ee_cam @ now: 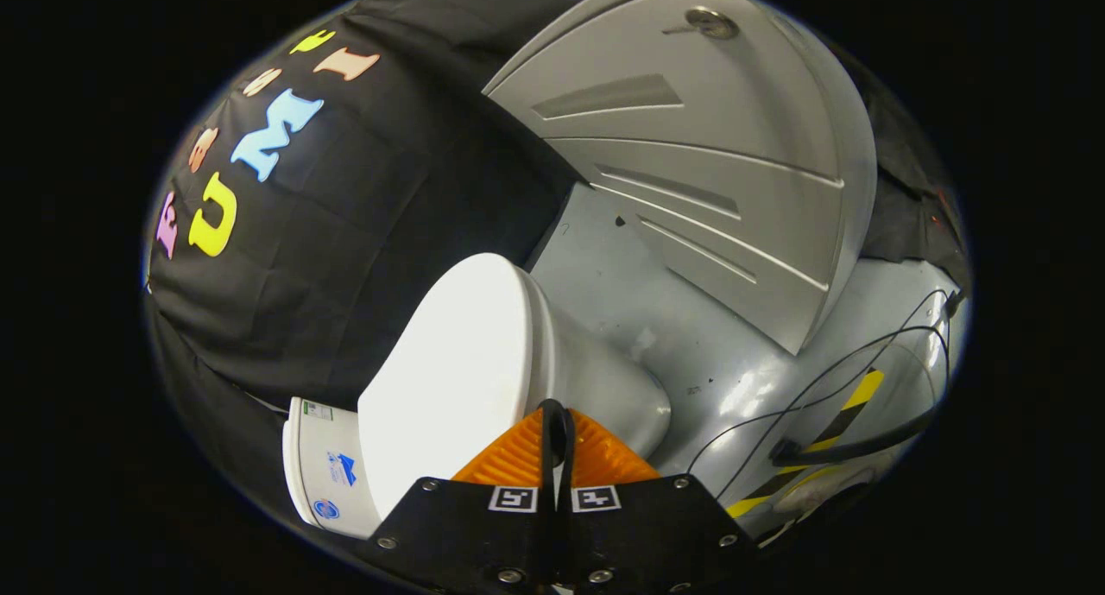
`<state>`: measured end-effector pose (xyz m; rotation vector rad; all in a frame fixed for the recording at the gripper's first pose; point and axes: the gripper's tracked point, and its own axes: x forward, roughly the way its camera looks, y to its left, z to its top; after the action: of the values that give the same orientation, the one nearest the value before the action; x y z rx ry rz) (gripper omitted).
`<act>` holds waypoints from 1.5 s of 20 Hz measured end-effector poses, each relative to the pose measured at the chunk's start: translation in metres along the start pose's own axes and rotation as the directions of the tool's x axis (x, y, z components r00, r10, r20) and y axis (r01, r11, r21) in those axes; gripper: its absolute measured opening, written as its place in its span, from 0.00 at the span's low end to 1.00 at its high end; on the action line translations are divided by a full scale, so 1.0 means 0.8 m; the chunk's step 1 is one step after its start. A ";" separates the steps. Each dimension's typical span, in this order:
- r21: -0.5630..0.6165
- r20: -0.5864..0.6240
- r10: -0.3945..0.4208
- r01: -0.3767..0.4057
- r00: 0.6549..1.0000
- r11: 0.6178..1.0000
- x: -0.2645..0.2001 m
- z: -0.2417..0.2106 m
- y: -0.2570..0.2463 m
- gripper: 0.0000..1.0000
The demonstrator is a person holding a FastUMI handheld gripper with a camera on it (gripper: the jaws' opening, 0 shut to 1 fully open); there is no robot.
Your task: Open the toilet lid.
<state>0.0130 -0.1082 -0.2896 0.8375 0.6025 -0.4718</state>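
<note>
Here the gripper [557, 422] is seen with its orange fingers [509, 461] closed together, nothing pinched, at the edge of the white toilet lid [449, 370]; the lid should be hooked from beneath and lifted steadily.

The gripper [557, 427] (fingers pressed together) sits just before the closed toilet lid [453, 362].

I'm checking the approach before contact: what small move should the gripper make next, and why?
Probably ease forward and part the fingers at the lid's edge: the gripper looks shut with nothing between, and the toilet lid lies closed just ahead.
</note>
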 end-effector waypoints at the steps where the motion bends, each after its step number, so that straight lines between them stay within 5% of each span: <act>1: -0.008 0.005 0.000 0.000 1.000 1.000 -0.002 0.001 0.004 0.00; 15: -0.330 0.223 0.063 0.014 0.973 0.944 -0.069 0.052 0.095 0.00; 24: -0.401 0.304 0.328 -0.193 0.894 0.896 -0.158 0.067 0.231 0.00; 30: -0.450 0.324 0.377 -0.209 0.868 0.868 -0.184 0.063 0.275 0.00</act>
<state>0.0527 0.0025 -0.0472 0.4050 0.1636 -0.2085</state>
